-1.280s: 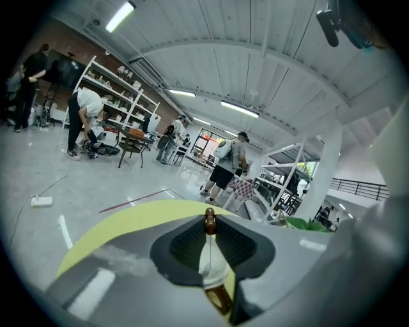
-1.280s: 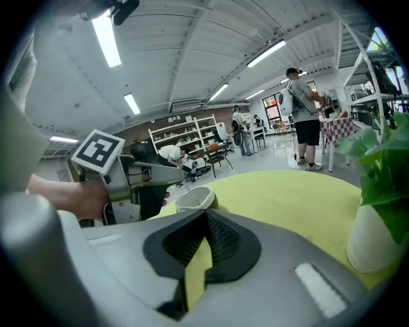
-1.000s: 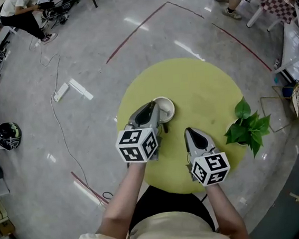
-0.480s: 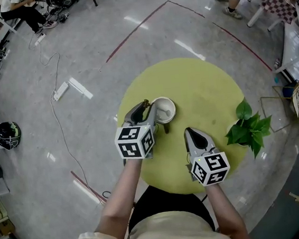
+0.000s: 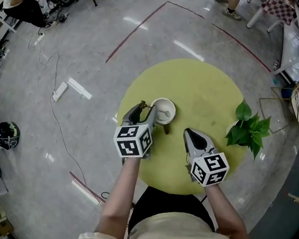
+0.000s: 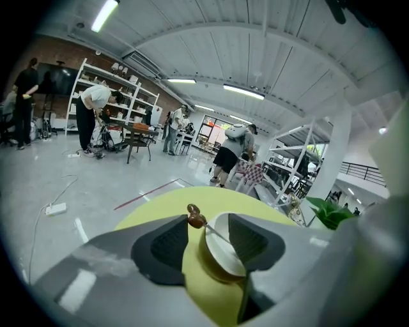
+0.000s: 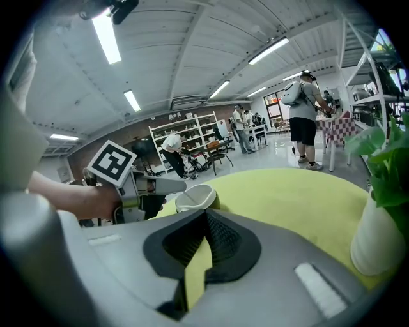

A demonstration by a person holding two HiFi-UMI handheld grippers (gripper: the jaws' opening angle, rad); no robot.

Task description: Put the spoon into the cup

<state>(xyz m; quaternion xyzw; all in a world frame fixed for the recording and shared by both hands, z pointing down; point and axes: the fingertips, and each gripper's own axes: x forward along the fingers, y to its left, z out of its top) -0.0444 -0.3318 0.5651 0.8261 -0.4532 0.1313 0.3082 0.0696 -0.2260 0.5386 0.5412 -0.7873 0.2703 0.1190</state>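
Since a second ago the left tool (image 5: pixel 146 111) has slid off the cup (image 5: pixel 164 110), leaving the spoon (image 5: pixel 143 103) inside it on the yellow counter (image 5: pixel 204 84). Left gripper view: jaws opening wide, spoon handle loose between them. Right gripper view: right tool (image 7: pixel 204 217) pinched narrow, empty

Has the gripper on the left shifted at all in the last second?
Yes. In the head view the left gripper has slid left off the cup, whose rim it overlapped before. Its jaws are opening, with the spoon handle between them.
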